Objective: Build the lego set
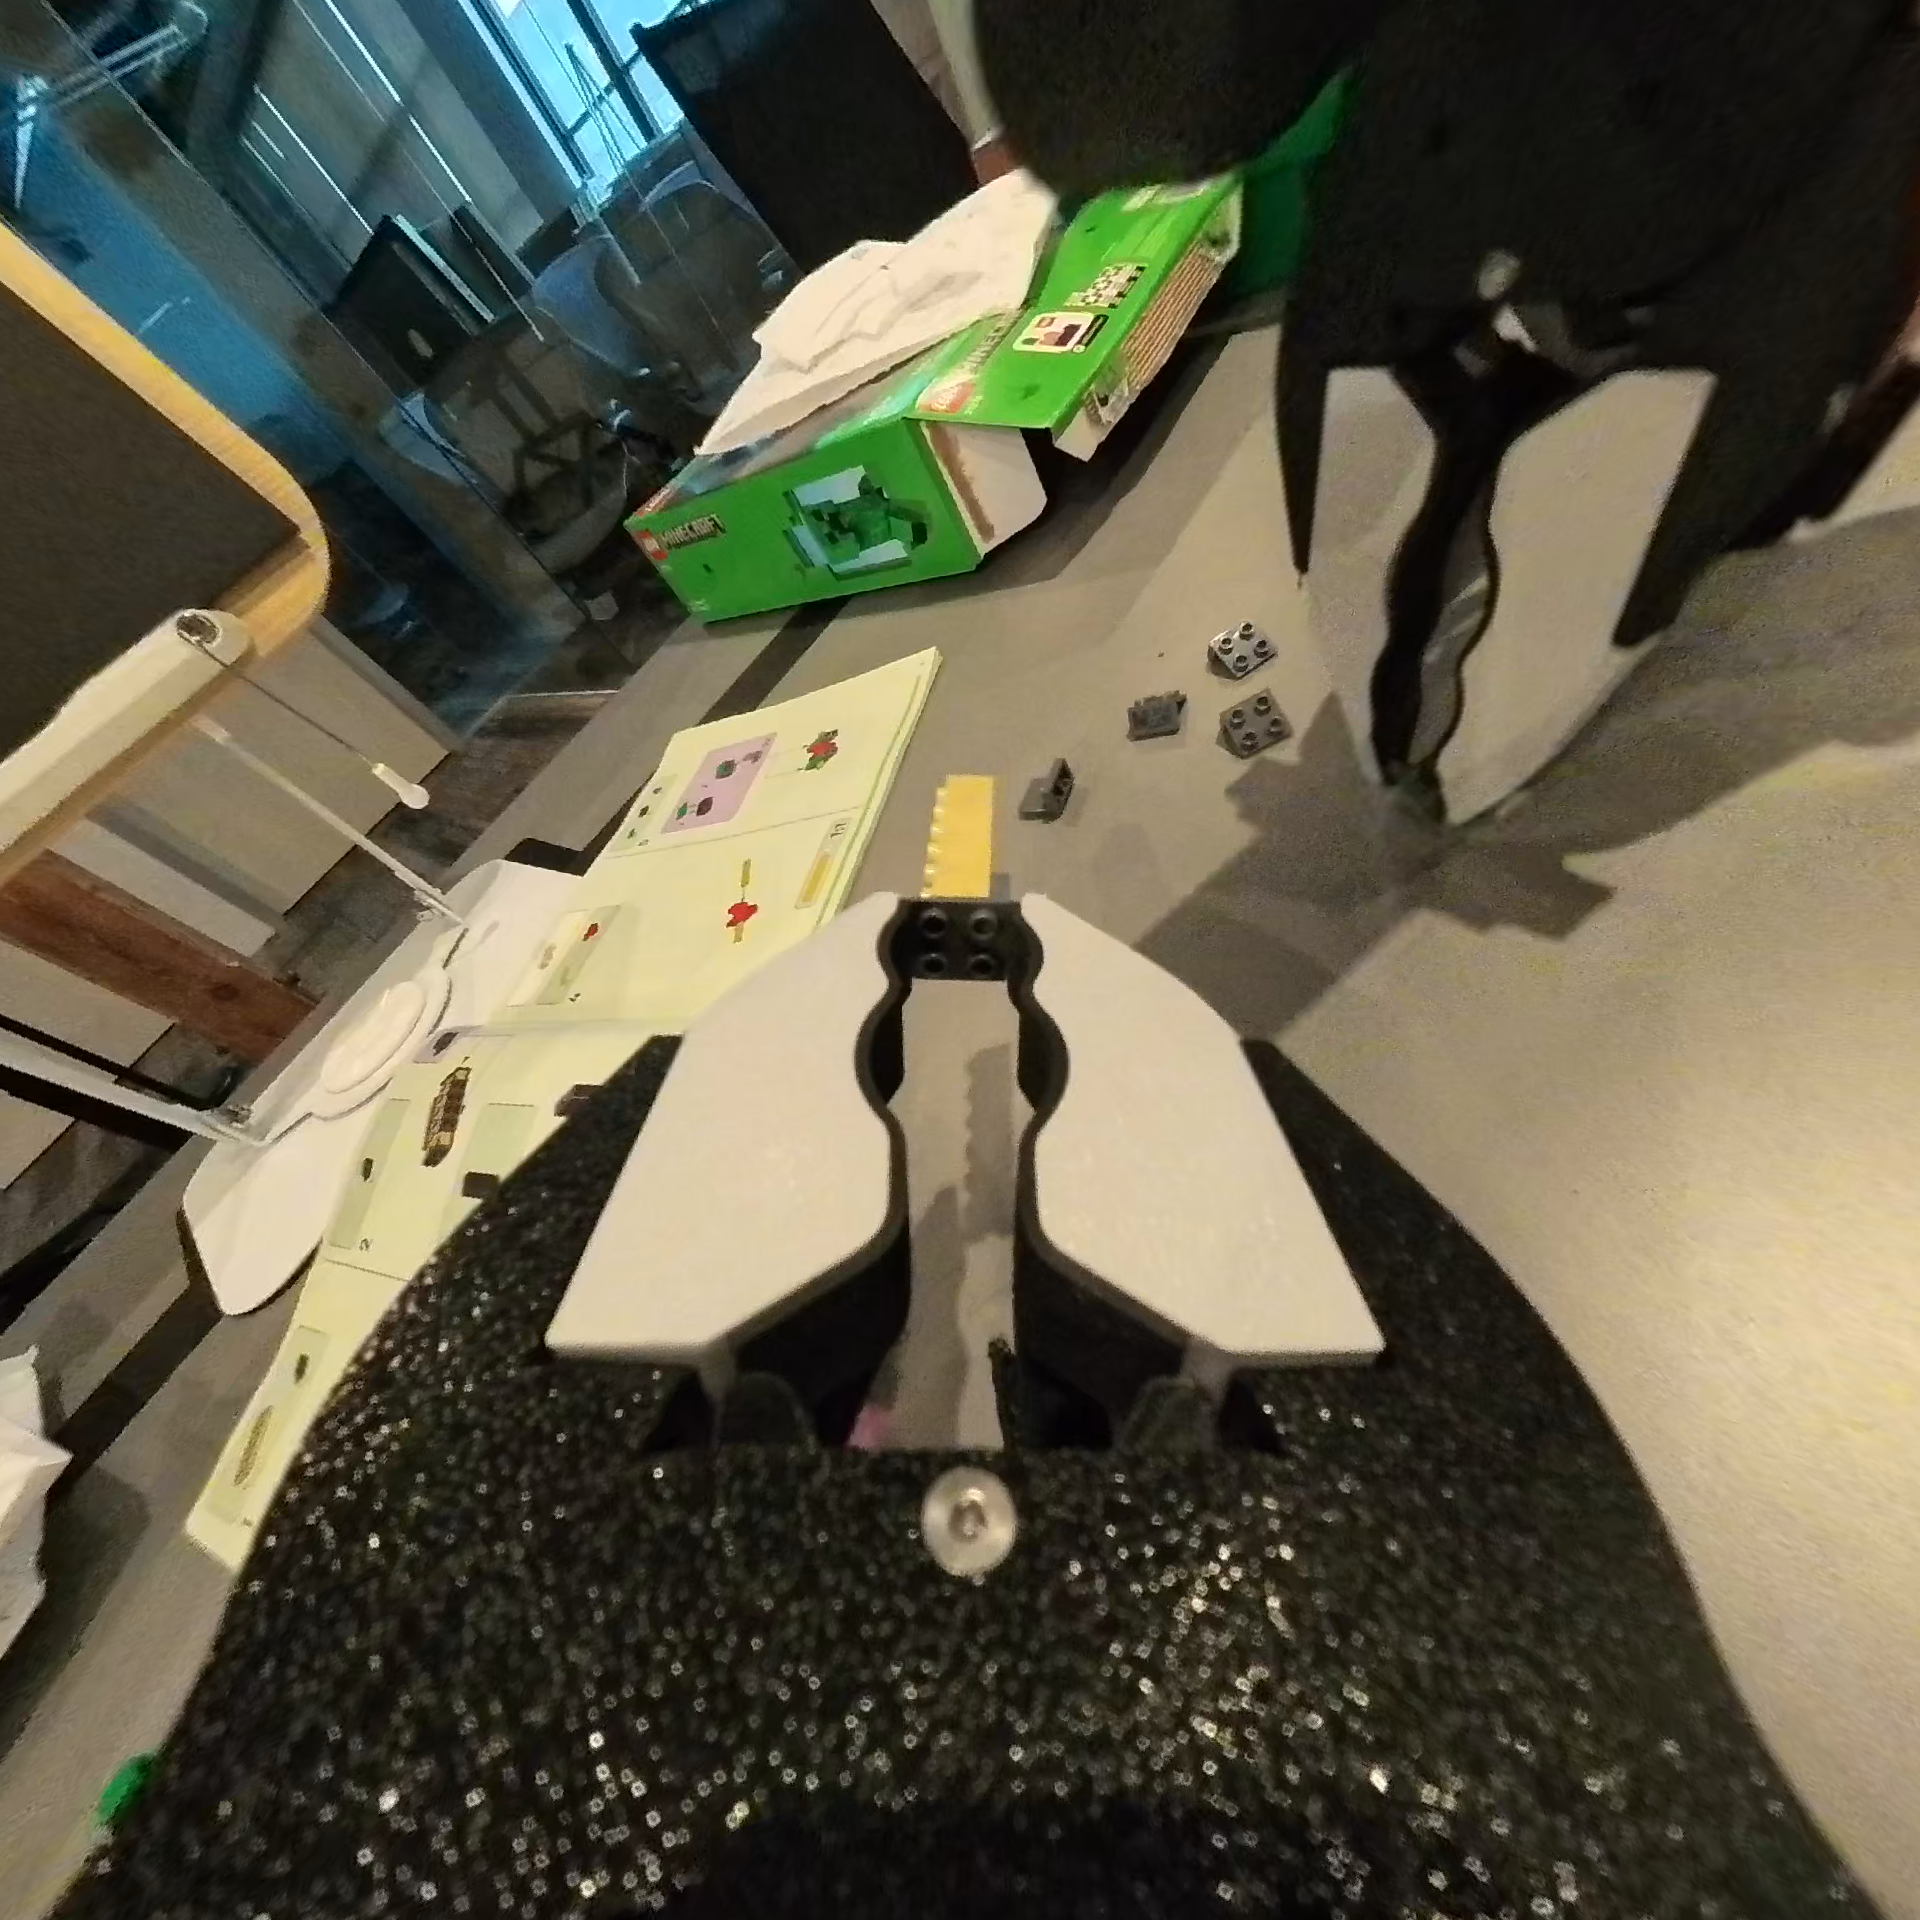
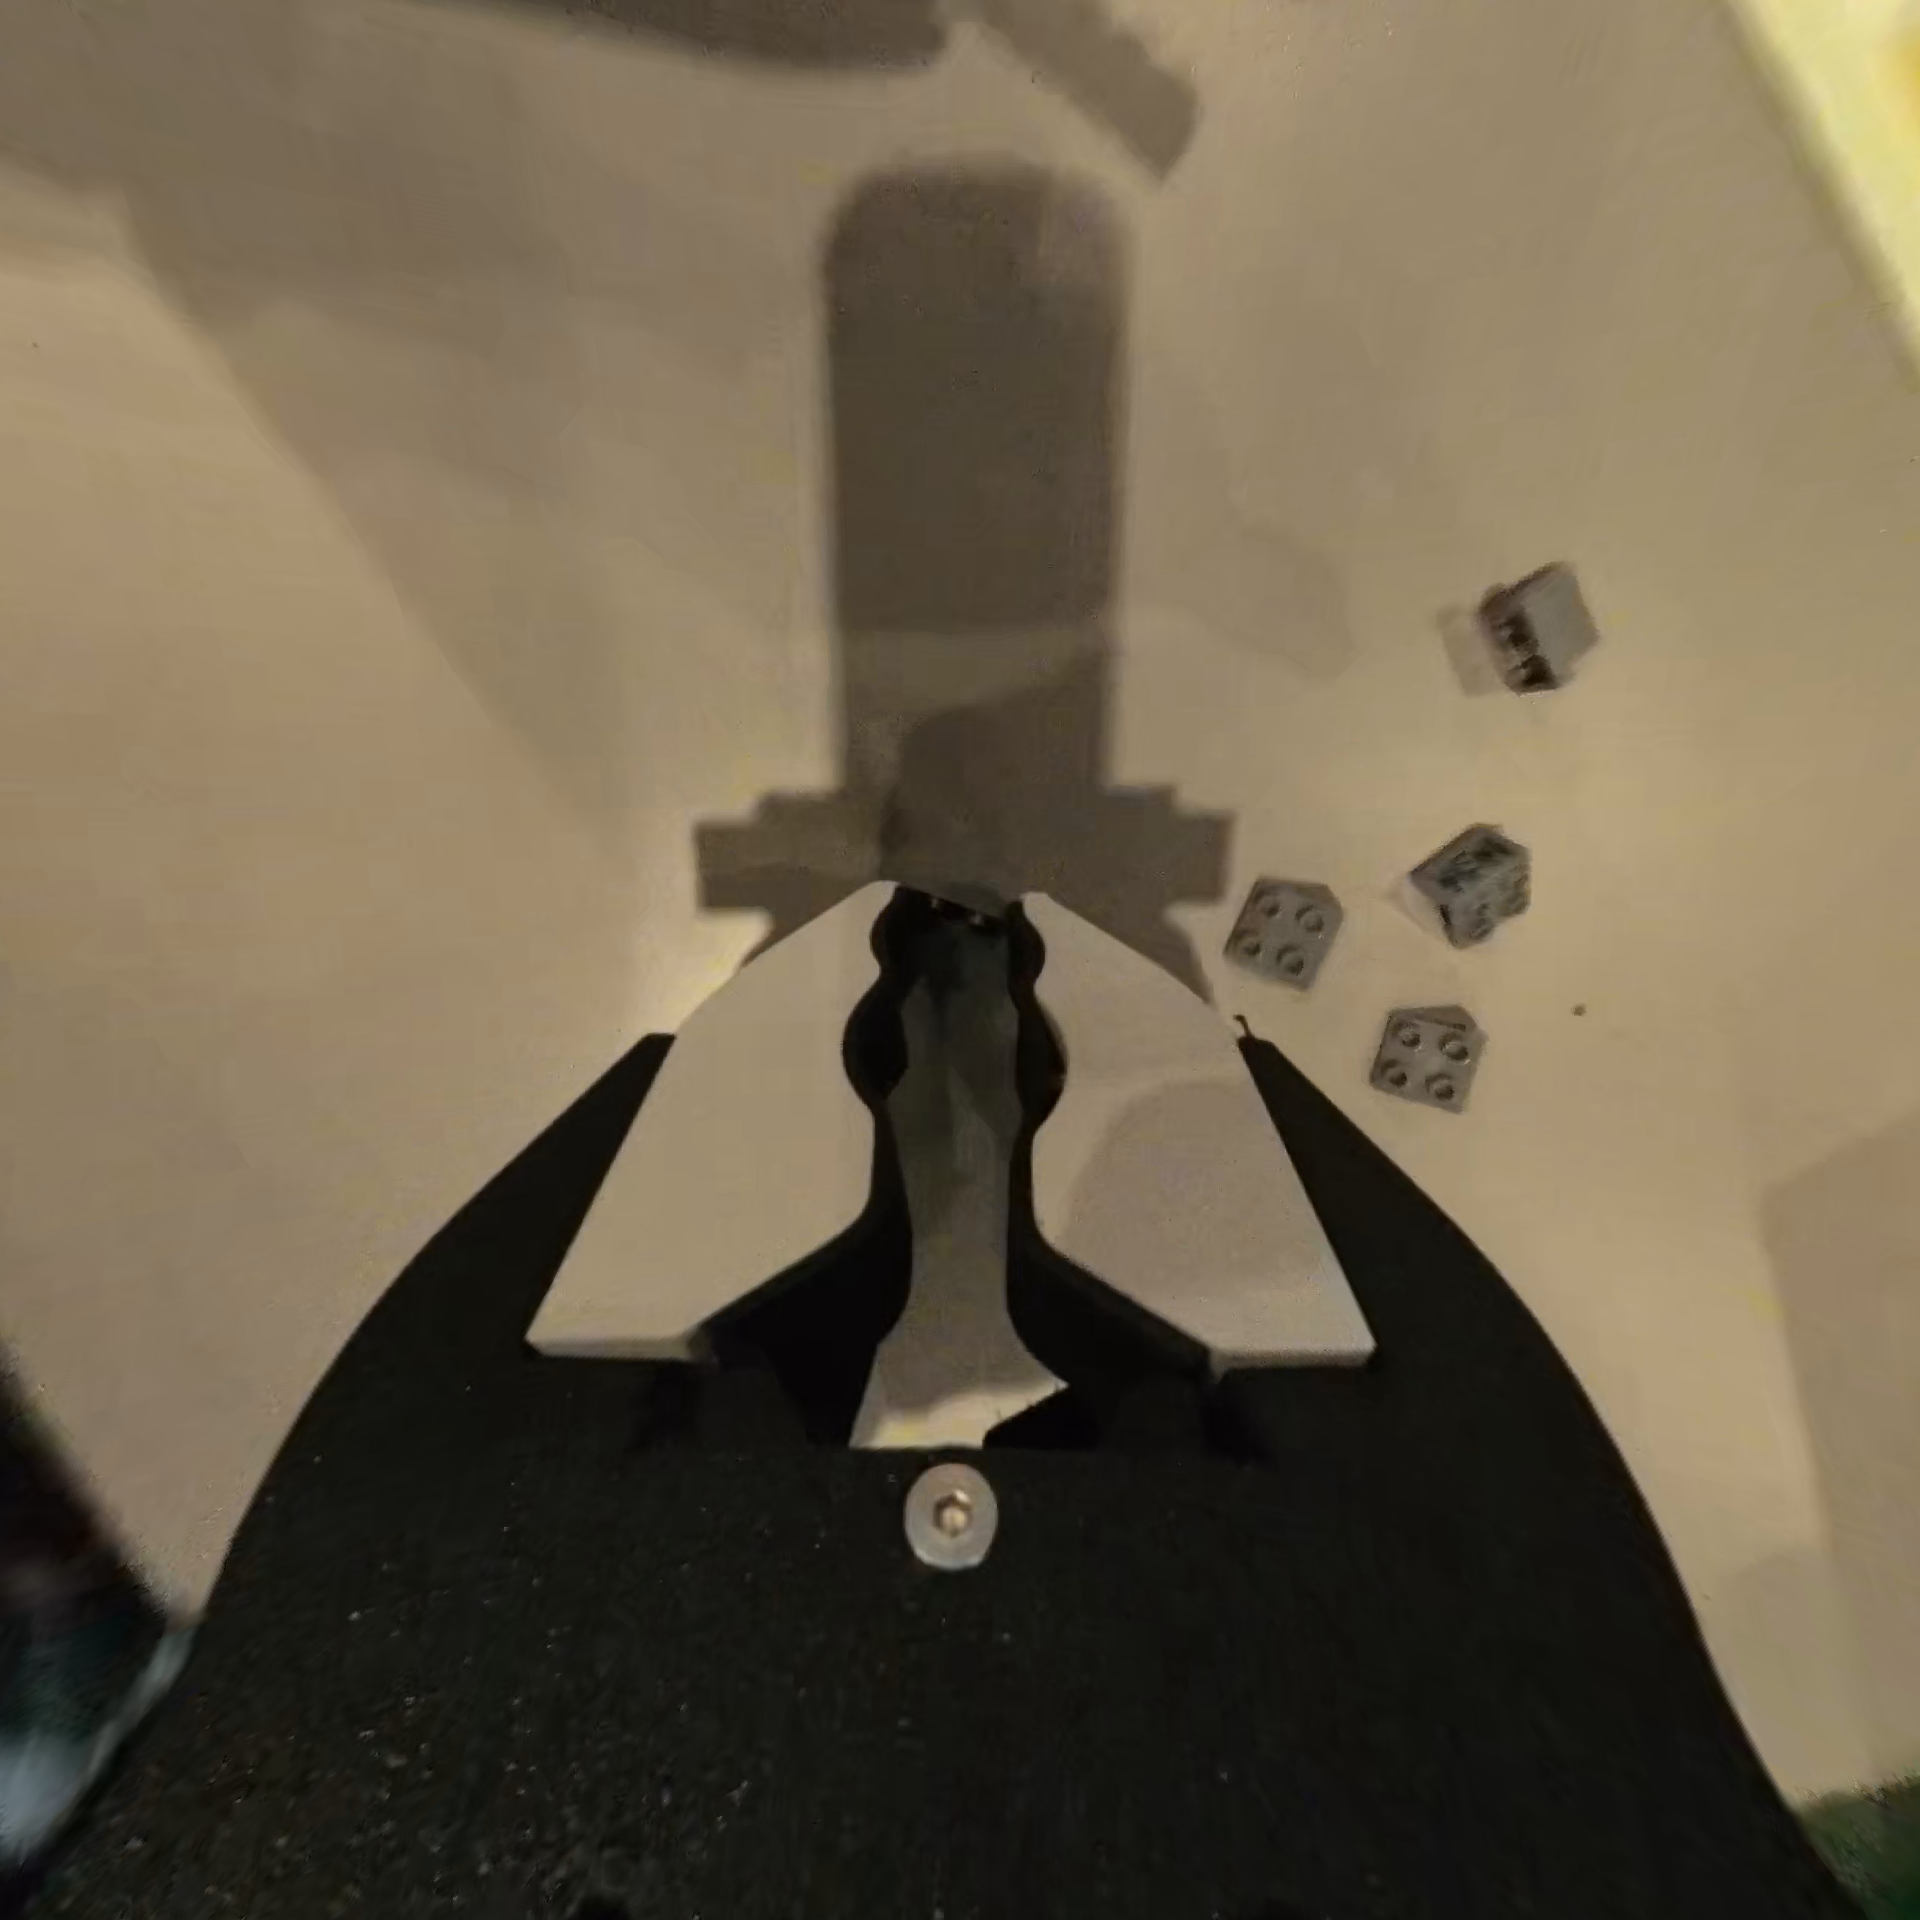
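Note:
My left gripper [image 1: 961, 912] is shut on a black 2x2 brick [image 1: 958, 943] joined to a long tan plate [image 1: 966, 836] that sticks out ahead, above the grey table [image 1: 1558, 1195]. My right gripper [image 2: 951, 906] is shut on a small dark piece [image 2: 961, 896], mostly hidden between the tips. In the left wrist view it [image 1: 1415, 784] points down with its tips at the table. Several small grey bricks lie loose to its side: two studded ones [image 2: 1283, 932] [image 2: 1425, 1058] and two more [image 2: 1470, 883] [image 2: 1527, 629]. They also show in the left wrist view [image 1: 1244, 652] [image 1: 1255, 722].
An open instruction booklet [image 1: 774, 831] lies left of the tan plate. A green set box [image 1: 821, 530] and a second opened green box [image 1: 1127, 301] with white paper bags [image 1: 894, 301] sit at the back. A white stand base [image 1: 343, 1091] is at left.

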`<state>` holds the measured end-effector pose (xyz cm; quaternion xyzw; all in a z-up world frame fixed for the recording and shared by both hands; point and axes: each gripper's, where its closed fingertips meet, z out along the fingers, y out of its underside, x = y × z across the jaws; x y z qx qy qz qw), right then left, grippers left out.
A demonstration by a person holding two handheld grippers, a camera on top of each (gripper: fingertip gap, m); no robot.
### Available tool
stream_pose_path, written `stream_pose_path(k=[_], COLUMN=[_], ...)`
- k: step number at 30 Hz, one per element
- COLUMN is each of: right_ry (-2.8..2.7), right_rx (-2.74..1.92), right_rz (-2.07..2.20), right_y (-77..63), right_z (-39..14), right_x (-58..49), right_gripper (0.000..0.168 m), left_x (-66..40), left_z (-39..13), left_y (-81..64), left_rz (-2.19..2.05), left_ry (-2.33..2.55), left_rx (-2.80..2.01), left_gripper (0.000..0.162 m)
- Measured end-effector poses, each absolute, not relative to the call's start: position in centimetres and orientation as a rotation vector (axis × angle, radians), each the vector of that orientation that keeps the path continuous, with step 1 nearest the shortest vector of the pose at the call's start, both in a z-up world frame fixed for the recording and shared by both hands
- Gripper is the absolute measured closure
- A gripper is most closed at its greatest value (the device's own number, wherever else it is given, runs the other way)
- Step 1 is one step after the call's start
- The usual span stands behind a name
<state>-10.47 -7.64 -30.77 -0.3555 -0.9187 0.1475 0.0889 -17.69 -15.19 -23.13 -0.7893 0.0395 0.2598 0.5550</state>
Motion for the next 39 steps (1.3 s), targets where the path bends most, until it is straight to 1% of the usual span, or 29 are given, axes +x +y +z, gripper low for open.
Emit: stream_pose_path(k=[1, 4, 9, 15, 18, 22, 26, 29, 34, 39], right_ry=[-2.810, -3.018, -3.121, -3.126, -3.132, -3.130, -3.124, -3.102, -3.007, -2.866], right_rx=[-1.053, -1.038, -0.967, -0.867, -0.825, -0.797, -0.809, -0.810, -0.944, -0.922], right_rz=[0.348, 0.015, -0.447, -0.746, -0.818, -0.810, -0.751, -0.692, -0.285, 0.160], right_y=[-6.8, -4.2, -1.5, -1.0, -1.1, -1.4, -1.7, -1.5, -1.1, -0.4], right_z=[-30.7, -30.5, -30.9, -30.8, -30.9, -30.9, -31.0, -30.6, -28.4, -27.6], right_x=[-10.1, -8.4, -7.0, -6.8, -6.8, -7.0, -7.3, -7.4, -7.2, -5.9], right_gripper=[0.153, 0.153, 0.152, 0.153, 0.153, 0.152, 0.144, 0.141, 0.136, 0.134], left_x=[-17.7, -17.9, -18.0, -18.5, -19.0, -19.4, -19.5, -19.4, -19.3, -19.0], left_z=[-23.1, -23.0, -22.9, -22.8, -22.7, -22.5, -22.5, -22.6, -22.6, -22.6], left_y=[-15.2, -15.4, -15.5, -15.8, -16.2, -16.5, -16.6, -16.5, -16.4, -16.2], left_rz=[0.616, 0.620, 0.625, 0.648, 0.659, 0.660, 0.659, 0.659, 0.655, 0.650], left_ry=[0.092, 0.084, 0.076, 0.057, 0.029, 0.002, 0.000, 0.009, 0.011, 0.028], left_rx=[-1.863, -1.860, -1.854, -1.854, -1.849, -1.839, -1.839, -1.845, -1.845, -1.843], left_gripper=[0.146, 0.146, 0.146, 0.146, 0.146, 0.146, 0.146, 0.146, 0.146, 0.146])
